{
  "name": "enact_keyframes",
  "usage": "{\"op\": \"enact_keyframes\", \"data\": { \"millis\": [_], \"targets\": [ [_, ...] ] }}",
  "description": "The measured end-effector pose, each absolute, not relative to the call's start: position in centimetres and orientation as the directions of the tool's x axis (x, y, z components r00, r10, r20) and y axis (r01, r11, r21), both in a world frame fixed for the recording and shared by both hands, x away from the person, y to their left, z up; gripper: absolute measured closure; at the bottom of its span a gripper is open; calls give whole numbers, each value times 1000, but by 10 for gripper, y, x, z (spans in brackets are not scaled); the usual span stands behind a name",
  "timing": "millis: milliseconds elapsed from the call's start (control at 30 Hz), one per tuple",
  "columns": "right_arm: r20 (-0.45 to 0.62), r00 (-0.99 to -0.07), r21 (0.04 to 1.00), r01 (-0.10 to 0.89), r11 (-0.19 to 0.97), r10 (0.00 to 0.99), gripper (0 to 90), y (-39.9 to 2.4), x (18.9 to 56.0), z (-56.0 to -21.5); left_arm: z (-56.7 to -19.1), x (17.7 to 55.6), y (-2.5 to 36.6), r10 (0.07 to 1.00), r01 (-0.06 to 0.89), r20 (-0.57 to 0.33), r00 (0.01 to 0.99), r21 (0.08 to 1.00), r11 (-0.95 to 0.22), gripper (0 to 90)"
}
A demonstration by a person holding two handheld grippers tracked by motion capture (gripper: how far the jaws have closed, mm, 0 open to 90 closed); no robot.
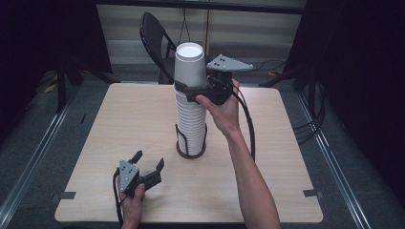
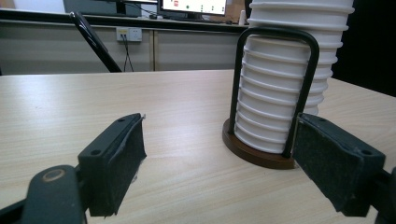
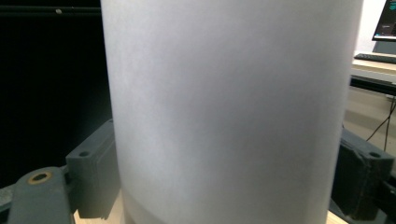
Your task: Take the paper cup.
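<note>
A tall stack of white paper cups [image 1: 190, 121], upside down, stands in a holder with a round brown base [image 1: 191, 153] and black wire loops, at the middle of the table. My right gripper [image 1: 188, 89] is shut on the top cup [image 1: 189, 62] near its lower rim, from the right side. In the right gripper view the cup [image 3: 229, 107] sits between both pads [image 3: 95, 177]. My left gripper [image 1: 149, 159] rests open near the table's front left. In the left gripper view its jaws [image 2: 217, 140] are wide apart and empty, with the stack [image 2: 280, 93] and base [image 2: 252, 151] ahead to the right.
The light wooden table [image 1: 119, 124] has bare surface on all sides of the holder. A black folding chair [image 1: 155, 38] stands just behind the far edge. Cables lie on the floor at the right [image 1: 310, 124].
</note>
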State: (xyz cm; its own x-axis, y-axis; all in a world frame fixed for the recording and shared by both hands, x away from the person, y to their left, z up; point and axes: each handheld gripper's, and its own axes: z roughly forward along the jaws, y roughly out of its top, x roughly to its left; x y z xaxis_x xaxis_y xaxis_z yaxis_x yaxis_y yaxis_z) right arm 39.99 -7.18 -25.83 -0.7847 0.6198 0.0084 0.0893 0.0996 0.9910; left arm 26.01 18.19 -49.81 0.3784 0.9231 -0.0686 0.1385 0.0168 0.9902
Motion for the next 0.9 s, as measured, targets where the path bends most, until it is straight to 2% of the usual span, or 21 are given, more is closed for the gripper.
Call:
{"op": "enact_keyframes", "data": {
  "millis": [900],
  "targets": [
    [39, -782, 998, 67, 21, 622, 137, -77, 401, -230, -498, 260, 181, 920, 142, -70, 386, 990, 16, 161]
  ]
}}
